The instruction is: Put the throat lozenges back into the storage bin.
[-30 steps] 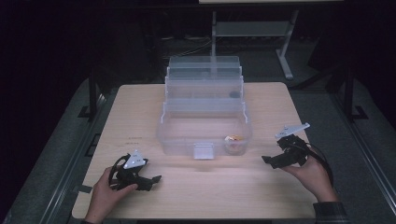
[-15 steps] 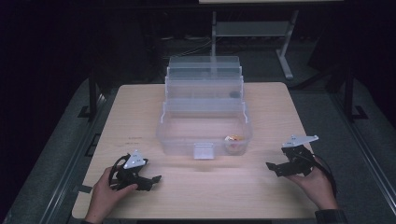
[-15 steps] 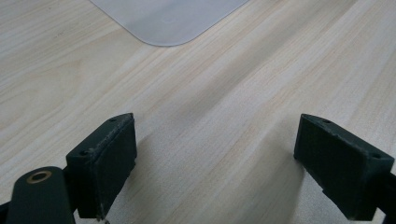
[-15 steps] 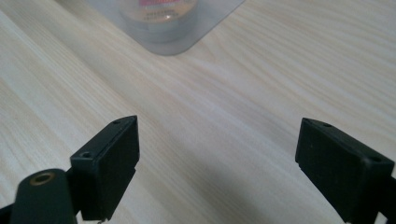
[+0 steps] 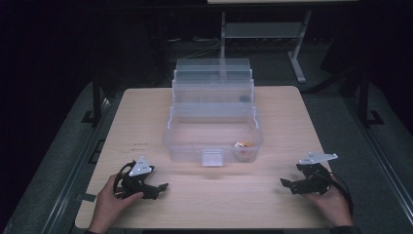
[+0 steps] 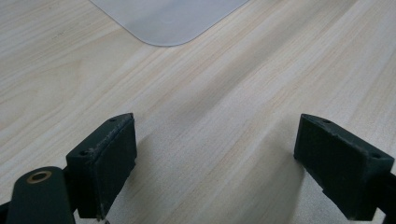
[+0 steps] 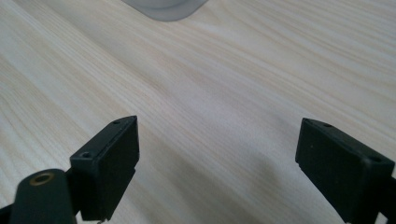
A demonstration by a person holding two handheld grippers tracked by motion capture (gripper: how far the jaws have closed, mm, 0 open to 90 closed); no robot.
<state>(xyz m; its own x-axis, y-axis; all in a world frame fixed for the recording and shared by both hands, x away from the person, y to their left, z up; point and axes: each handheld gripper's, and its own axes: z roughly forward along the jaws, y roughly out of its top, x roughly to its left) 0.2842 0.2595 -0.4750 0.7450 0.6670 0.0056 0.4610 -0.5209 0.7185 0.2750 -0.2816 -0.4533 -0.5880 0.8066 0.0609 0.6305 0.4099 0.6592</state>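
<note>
High view first: my left gripper [image 5: 158, 187] rests low over the near left part of the pale wooden worktop [image 5: 292, 122], and my right gripper [image 5: 288, 185] sits near the near right corner, my hand [image 5: 333, 202] wrapped around its body. Both point inward, toward each other across the bare wood.

Between them and farther from me stands the clear plastic stepped organiser box [image 5: 213, 129], its tiers rising toward the far edge and its lowest, widest tray facing me. A small round orange-and-white object [image 5: 242, 148] lies inside that front tray, at its near right corner, against the wall. A small dark object [image 5: 243, 99] sits in one of the upper tiers on the right; I cannot tell what it is.

Left gripper view shows my black jaws set wide apart with nothing between them but wood grain, and a rounded corner of the clear box [image 6: 170, 23] well ahead. Right gripper view shows the same: jaws spread, empty, above the worktop [image 7: 233, 93], the box's corner [image 7: 163, 9] at the top.
</note>
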